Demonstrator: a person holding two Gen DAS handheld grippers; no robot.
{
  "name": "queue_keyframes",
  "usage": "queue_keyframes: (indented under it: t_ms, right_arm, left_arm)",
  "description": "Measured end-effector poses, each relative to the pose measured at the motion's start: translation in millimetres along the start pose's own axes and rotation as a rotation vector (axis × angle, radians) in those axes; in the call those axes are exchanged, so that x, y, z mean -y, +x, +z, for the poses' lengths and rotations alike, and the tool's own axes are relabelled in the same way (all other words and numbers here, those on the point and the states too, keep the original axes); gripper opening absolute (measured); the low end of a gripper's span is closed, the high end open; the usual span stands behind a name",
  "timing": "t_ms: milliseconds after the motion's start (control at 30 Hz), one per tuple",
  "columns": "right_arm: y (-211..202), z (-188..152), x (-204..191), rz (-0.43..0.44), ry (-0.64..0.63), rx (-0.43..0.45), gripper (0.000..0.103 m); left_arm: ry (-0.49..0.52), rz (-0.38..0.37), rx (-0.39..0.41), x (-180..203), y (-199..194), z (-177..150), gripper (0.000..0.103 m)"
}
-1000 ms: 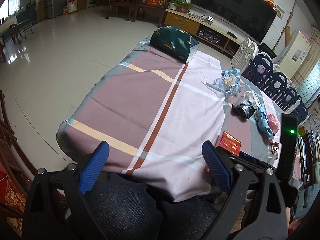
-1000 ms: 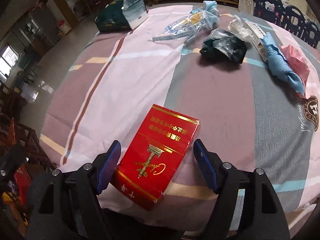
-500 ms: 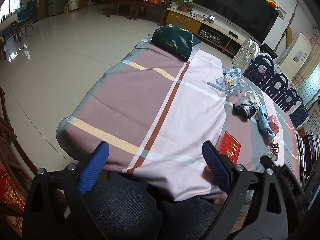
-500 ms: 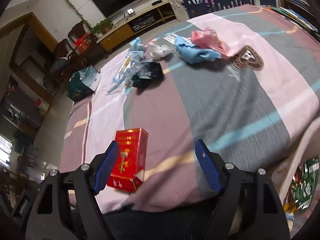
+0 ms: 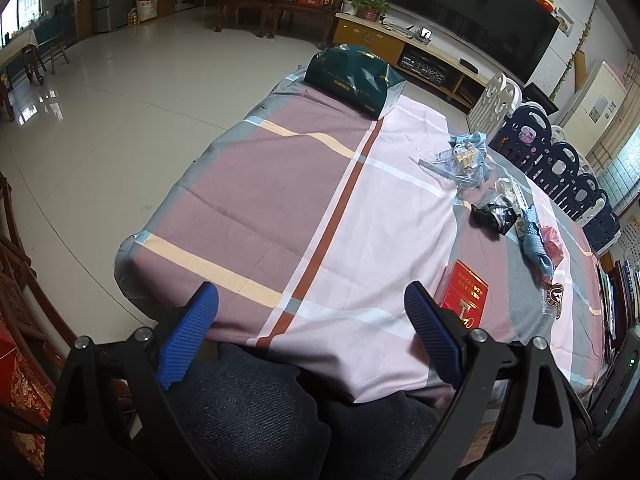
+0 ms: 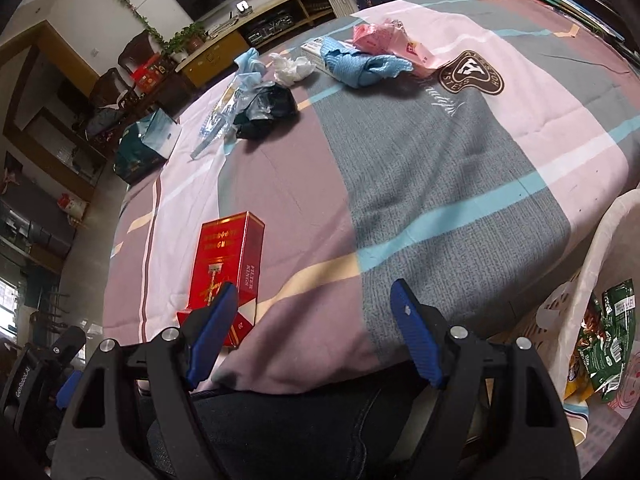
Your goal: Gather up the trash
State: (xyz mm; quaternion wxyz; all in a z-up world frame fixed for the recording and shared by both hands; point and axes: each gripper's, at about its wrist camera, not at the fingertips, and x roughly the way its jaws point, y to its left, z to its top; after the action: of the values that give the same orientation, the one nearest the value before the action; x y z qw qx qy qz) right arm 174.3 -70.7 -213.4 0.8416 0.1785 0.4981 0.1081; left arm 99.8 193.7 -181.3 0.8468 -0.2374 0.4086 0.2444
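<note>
The red cigarette box lies flat near the front edge of the table with the checked cloth; the left wrist view also shows the box. My right gripper is open and empty over the table's front edge, its left finger just in front of the box. Farther back lie a clear plastic wrapper, a black bag, a white tissue, a blue cloth and a pink wrapper. My left gripper is open and empty at the near edge.
A white basket beside the table on the right holds green snack packets. A dark green gift bag sits at the table's far end. Plastic fence panels line the right side. The person's legs are under both grippers.
My right gripper has swung right and rolled, so the red box went from between its fingers to its left, and the basket came into view. The left gripper has stayed still.
</note>
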Motion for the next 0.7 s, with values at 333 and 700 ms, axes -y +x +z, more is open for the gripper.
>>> queue_keyframes:
  t_ms: [333, 700]
  right_arm:
    - [4.4, -4.3, -0.1, -0.007, 0.002, -0.022, 0.077]
    - [4.4, -4.6, 0.8, -0.010, 0.002, -0.023, 0.077]
  left_arm:
    - [0.001, 0.011, -0.009, -0.7, 3.4, -0.2, 0.094]
    - [0.002, 0.012, -0.010, -1.2, 4.4, -0.8, 0.094]
